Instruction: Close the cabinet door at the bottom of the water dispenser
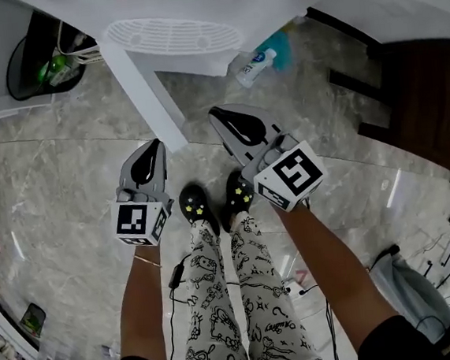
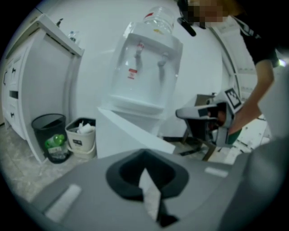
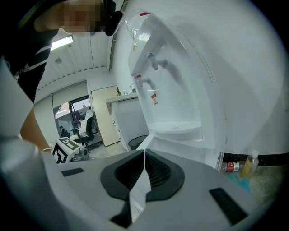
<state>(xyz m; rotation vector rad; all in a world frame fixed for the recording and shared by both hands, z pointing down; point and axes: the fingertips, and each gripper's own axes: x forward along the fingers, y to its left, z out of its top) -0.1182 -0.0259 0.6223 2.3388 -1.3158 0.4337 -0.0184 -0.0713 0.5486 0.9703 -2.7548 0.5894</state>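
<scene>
The white water dispenser [image 1: 173, 34] stands at the top of the head view. Its bottom cabinet door [image 1: 147, 92] is swung out toward me, edge-on. My left gripper [image 1: 155, 145] is shut and empty, just left of the door's free end. Just right of that end is my right gripper [image 1: 218, 115], also shut and empty. In the left gripper view the door [image 2: 128, 135] juts out below the taps, beyond the closed left gripper [image 2: 143, 170], with the right gripper [image 2: 198, 112] at the right. In the right gripper view the closed right gripper [image 3: 144, 155] points at the dispenser [image 3: 174, 103].
A black bin [image 1: 28, 69] holding a green bottle and a white bin [image 2: 81, 137] stand left of the dispenser beside a white cabinet [image 2: 45, 81]. A bottle [image 1: 258, 65] lies on the floor to its right. Dark furniture [image 1: 420, 105] fills the right side. My feet [image 1: 197, 205] stand on marble floor.
</scene>
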